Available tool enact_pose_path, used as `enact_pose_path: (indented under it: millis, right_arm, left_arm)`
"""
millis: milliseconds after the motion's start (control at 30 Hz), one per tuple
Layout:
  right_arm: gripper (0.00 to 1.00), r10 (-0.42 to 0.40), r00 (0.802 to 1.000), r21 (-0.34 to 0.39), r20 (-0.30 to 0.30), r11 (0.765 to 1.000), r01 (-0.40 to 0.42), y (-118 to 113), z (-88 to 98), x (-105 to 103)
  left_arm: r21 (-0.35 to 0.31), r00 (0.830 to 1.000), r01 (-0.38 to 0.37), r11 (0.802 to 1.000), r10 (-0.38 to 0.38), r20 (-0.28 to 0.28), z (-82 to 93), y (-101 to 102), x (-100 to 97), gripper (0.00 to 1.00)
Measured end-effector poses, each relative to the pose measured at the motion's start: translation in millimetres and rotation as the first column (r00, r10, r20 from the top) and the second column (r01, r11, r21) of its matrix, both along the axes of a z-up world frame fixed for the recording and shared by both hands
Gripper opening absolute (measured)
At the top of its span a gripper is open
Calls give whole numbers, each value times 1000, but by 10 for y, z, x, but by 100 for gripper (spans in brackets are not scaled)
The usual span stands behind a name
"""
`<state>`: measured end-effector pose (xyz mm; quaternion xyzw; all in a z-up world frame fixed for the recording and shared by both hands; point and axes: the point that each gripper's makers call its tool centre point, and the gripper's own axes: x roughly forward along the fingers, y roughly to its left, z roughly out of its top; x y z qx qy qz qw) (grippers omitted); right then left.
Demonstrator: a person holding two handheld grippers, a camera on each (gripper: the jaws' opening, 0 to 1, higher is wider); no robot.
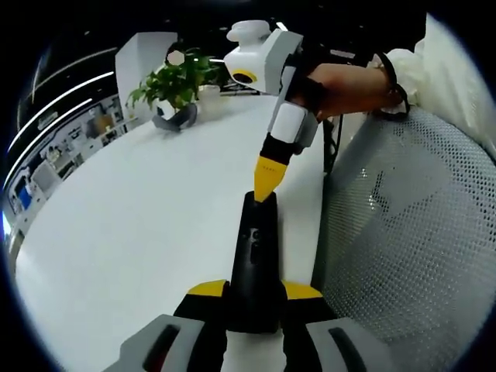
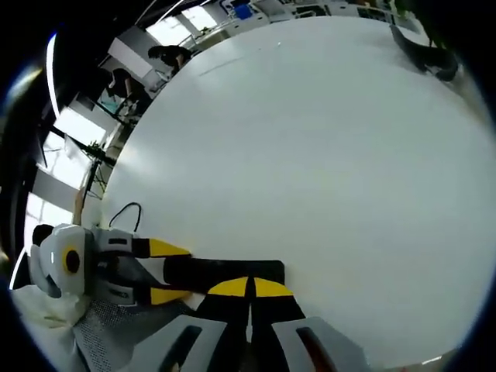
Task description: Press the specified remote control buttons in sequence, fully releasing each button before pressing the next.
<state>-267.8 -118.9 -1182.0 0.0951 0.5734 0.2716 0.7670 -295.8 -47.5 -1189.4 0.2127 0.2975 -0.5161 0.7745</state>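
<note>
Your left tongs (image 1: 252,293) are clamped on the near end of the black remote (image 1: 253,256), which lies lengthwise on the white tabletop (image 1: 139,217) near its edge. Your right tongs (image 1: 266,186), tips closed together, touch the remote's far end from above. A potted plant (image 1: 177,81) stands at the far side, well apart.

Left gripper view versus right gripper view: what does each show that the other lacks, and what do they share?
Left gripper view alone: a potted plant at the table's far end, a white mesh chair back, and the hand holding the right gripper, whose closed jaws tip onto the remote control.
Right gripper view alone: a black cable at the table edge and bright windows.
Both: the white table, the remote, and the left gripper clamping it.
</note>
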Motion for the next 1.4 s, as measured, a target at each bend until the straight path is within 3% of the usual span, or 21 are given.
enact_pose_path:
  millis: [233, 267, 300, 400, 467, 633, 900, 1400]
  right_arm:
    - [0, -40, 999, 15, -10, 999, 40, -58, 9, 27]
    - [0, -56, 998, -21, 9, 998, 56, -125, 4, 64]
    - [0, -28, 999, -12, 19, 1000, 28, -119, 17, 63]
    - [0, -76, 997, 11, -28, 997, 76, -124, 14, 72]
    - [0, -78, 997, 28, -28, 997, 79, -121, 17, 79]
    - [0, -52, 998, 100, -38, 993, 55, 34, 79, 49]
    - [0, 15, 1000, 72, -26, 997, -13, 107, 35, 7]
    - [0, 41, 999, 36, -2, 999, -41, 109, 4, 1]
  left_arm:
    - [-2, 1000, -8, 1000, 8, -15, -7, -1, 1, 25]
    - [-3, 1000, -7, 1000, 7, -14, -6, -2, 1, 25]
    - [-7, 1000, -5, 1000, 5, -17, -7, -7, -6, 25]
    - [-9, 1000, -6, 1000, 5, -19, -9, -7, -3, 25]
    - [-11, 1000, -5, 1000, 5, -21, -10, -9, 1, 25]
    - [-11, 1000, 3, 1000, -3, -14, -9, -13, 1, 25]
    - [-13, 1000, -1, 1000, 1, -19, -9, -15, 1, 25]
    - [-19, 1000, -4, 1000, 3, -21, -7, -7, -6, 25]
